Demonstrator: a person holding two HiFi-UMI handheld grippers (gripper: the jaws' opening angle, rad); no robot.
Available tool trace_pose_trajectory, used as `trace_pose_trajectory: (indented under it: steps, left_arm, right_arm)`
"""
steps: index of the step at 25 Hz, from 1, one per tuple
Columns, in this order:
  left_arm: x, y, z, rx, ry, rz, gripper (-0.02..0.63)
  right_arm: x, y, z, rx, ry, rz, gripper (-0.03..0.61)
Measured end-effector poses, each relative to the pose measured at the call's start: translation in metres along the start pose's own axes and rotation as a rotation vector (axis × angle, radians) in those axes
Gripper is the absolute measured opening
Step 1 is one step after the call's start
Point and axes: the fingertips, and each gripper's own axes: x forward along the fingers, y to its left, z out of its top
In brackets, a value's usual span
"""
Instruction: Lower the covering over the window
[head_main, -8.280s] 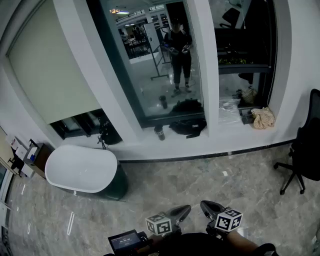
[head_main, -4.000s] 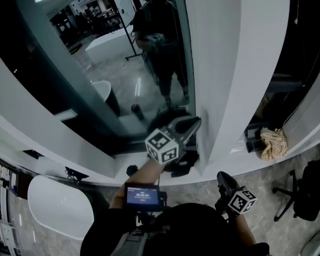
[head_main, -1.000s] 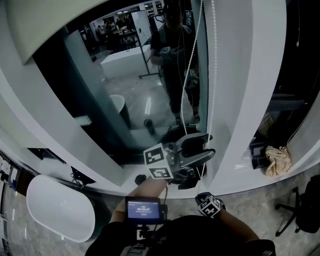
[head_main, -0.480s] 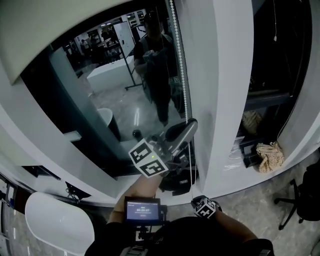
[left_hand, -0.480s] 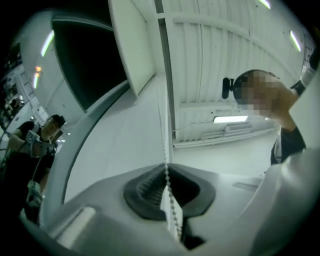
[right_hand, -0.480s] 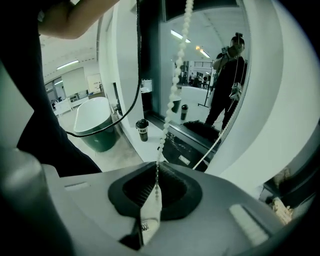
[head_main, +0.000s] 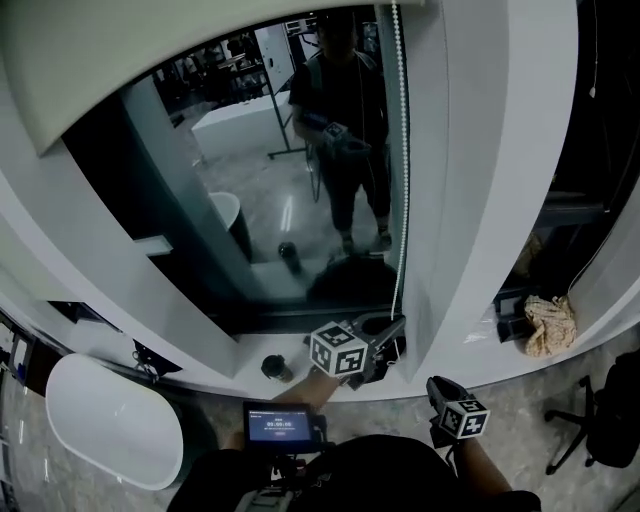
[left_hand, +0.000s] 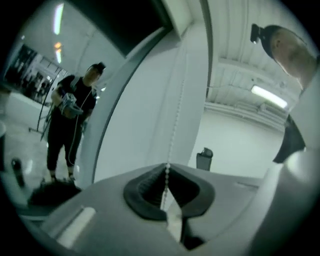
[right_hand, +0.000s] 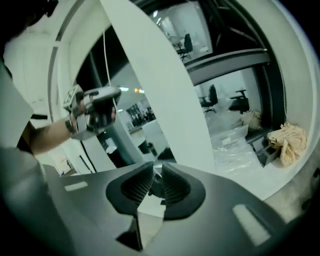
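The bead chain is clamped in the closed left hand-held gripper and is seen running straight up beside the window to the covering overhead. The right hand-held gripper, lower and farther off, is being opened with nothing between its jaws.

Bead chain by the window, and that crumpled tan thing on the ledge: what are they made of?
Bead chain: small round white beads in a row, slightly shiny. It is probably plastic, perhaps coated metal.
Crumpled tan thing: soft, uneven folds with a dull surface. It looks like cloth.
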Motion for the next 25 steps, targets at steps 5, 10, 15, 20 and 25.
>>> trace_pose_trajectory:
  steps: [5,10,15,20,25]
  left_arm:
    - [-0.004,-0.004,0.0,0.043,0.006,-0.048,-0.003]
    - [-0.006,0.006,-0.034,0.036,0.089,-0.027,-0.003]
    - [-0.011,-0.003,-0.072,0.015,0.154,-0.062,-0.003]
    - [-0.018,-0.025,-0.089,-0.02,0.155,-0.134,-0.003]
    - [-0.025,-0.044,-0.099,-0.041,0.147,-0.188,-0.003]
  right_arm:
    - [-0.01,0.028,0.076,-0.016,-0.2,0.069,0.051]
    - [-0.044,0.094,0.167,-0.094,-0.407,0.195,0.093]
    - [-0.081,0.212,0.314,-0.332,-0.61,0.344,0.129]
    - [-0.069,0.282,0.443,-0.339,-0.638,0.347,0.189]
    - [-0.064,0.272,0.494,-0.384,-0.74,0.112,-0.005]
